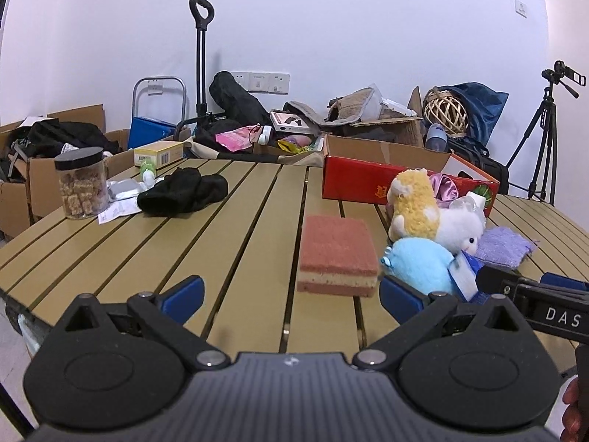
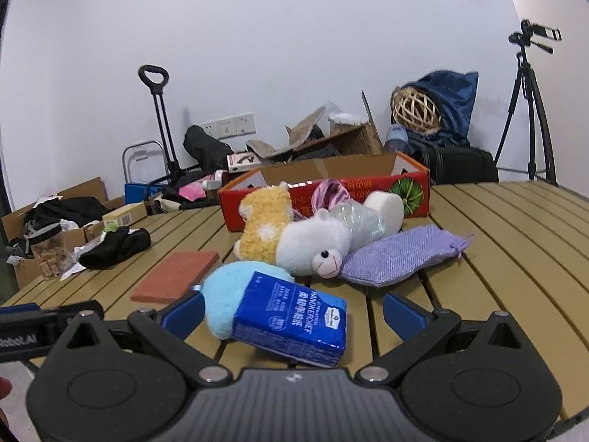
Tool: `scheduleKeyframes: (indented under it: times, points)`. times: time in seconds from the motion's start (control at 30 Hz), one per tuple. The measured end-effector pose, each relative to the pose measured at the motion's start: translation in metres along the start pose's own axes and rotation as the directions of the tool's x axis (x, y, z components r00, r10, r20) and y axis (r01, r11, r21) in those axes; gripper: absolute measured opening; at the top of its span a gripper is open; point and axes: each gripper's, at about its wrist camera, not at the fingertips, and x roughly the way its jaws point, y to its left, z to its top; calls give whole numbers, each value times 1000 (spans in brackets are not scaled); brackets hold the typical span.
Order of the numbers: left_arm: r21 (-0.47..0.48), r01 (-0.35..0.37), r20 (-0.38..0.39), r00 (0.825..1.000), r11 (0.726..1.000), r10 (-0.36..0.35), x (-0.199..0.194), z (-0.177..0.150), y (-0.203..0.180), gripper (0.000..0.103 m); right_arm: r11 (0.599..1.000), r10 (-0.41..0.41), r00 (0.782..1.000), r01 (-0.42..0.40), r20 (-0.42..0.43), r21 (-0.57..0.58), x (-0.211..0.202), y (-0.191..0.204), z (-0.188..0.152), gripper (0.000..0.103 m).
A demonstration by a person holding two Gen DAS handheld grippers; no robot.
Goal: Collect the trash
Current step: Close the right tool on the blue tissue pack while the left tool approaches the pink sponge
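My left gripper (image 1: pixel 291 296) is open low over the slatted table (image 1: pixel 235 221), with nothing between its fingers. A pink and yellow sponge (image 1: pixel 337 254) lies just ahead, slightly right of centre. My right gripper (image 2: pixel 294 313) is open too. A blue handkerchief tissue pack (image 2: pixel 291 316) lies between its fingers, leaning on a light blue plush (image 2: pixel 228 291); the fingers stand apart from it. Crumpled clear plastic (image 2: pixel 359 217) sits behind a white plush (image 2: pixel 316 243). A silver foil wrapper (image 1: pixel 123 188) and a paper slip (image 1: pixel 114 213) lie at the far left by a jar (image 1: pixel 83 184).
A red open cardboard box (image 2: pixel 412 188) stands at the table's back. A yellow plush (image 2: pixel 263 228), a purple pouch (image 2: pixel 397 254), a white foam roll (image 2: pixel 386 208) and a black cloth (image 1: pixel 184 191) lie around. Boxes, bags and a tripod (image 2: pixel 530 110) crowd the floor behind.
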Motion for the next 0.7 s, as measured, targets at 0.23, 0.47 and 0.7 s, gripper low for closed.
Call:
scheduleKeyframes:
  times: [0.23, 0.47, 0.7]
  points:
    - [5, 26, -13, 1000, 1000, -26, 23, 10, 0, 103, 1000, 22, 998, -21, -51, 21, 26, -9, 1, 103]
    - [9, 50, -46, 998, 999, -50, 34, 7, -3, 103, 994, 51, 997, -44, -64, 104, 37, -15, -5, 103]
    - [48, 52, -30, 998, 997, -51, 28, 2, -8, 103, 986, 59, 996, -48, -68, 161, 42, -22, -8, 103]
